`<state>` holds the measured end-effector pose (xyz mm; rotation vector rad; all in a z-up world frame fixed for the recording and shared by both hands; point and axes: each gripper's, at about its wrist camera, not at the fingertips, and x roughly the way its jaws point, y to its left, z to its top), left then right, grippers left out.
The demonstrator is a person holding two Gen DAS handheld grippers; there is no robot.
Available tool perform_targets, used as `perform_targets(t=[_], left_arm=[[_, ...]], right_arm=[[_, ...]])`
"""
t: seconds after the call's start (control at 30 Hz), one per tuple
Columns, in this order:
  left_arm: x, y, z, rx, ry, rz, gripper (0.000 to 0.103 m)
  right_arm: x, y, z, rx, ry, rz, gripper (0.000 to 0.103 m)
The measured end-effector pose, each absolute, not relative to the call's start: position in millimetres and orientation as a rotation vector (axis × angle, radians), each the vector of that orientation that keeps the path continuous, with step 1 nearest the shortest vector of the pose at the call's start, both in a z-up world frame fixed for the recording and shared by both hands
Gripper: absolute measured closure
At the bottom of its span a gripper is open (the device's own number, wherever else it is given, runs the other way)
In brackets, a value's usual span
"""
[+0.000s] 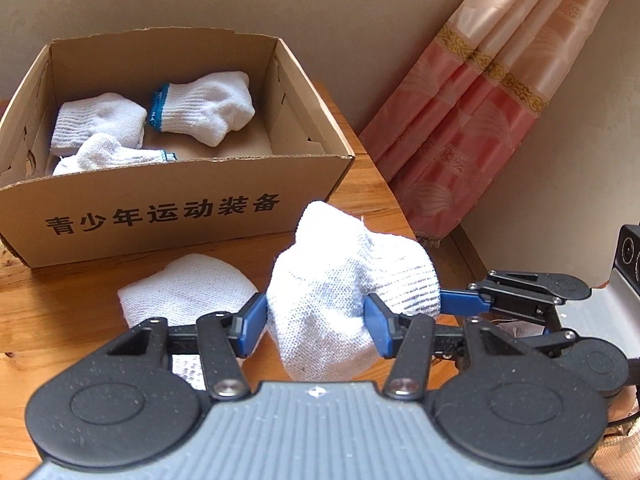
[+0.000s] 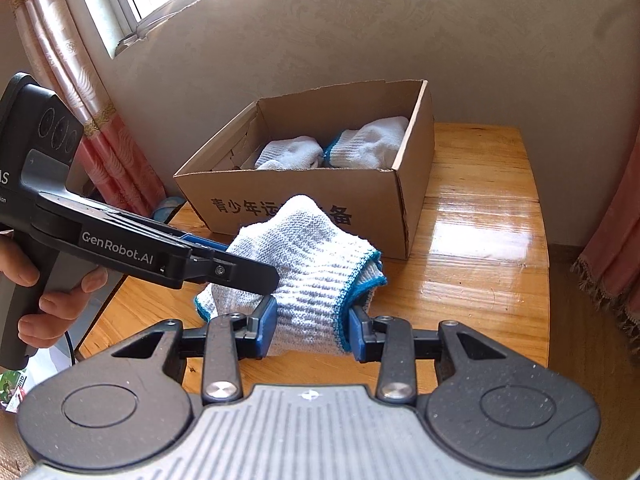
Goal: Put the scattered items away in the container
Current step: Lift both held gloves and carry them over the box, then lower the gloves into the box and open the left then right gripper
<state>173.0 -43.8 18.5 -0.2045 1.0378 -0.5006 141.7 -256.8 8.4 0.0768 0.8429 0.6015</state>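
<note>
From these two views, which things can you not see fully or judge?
- Left wrist view: the glove on the table is partly hidden by the left gripper and the held glove.
- Right wrist view: the cardboard box floor is hidden by its near wall, so the count of gloves inside is unclear.

A wooden table is seen, its top glossy with glare toward the right edge. A cardboard box is set near its far left corner. Just in front of the box, a white knitted glove is laid flat on the wood.
</note>
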Motion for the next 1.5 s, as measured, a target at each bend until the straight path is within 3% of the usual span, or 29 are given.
perform_targets(t=[0.43, 0.8, 1.07, 1.5], left_arm=[[191.0, -17.0, 61.5, -0.212, 0.945, -0.471, 0.05], [256.3, 4.1, 89.6, -0.248, 0.898, -0.439, 0.05], [307.3, 12.0, 75.0, -0.276, 0.935, -0.431, 0.05], [355.5, 9.9, 25.6, -0.265, 1.114, -0.438, 0.051]], right_arm=[[164.2, -231.5, 49.9, -0.009, 0.759, 0.649, 0.06], [229.3, -208.6, 87.4, -0.077, 0.692, 0.652, 0.06], [284.7, -194.0, 87.4, -0.126, 0.744, 0.625, 0.06], [342.1, -176.0, 47.3, -0.084, 0.992, 0.583, 0.058]])
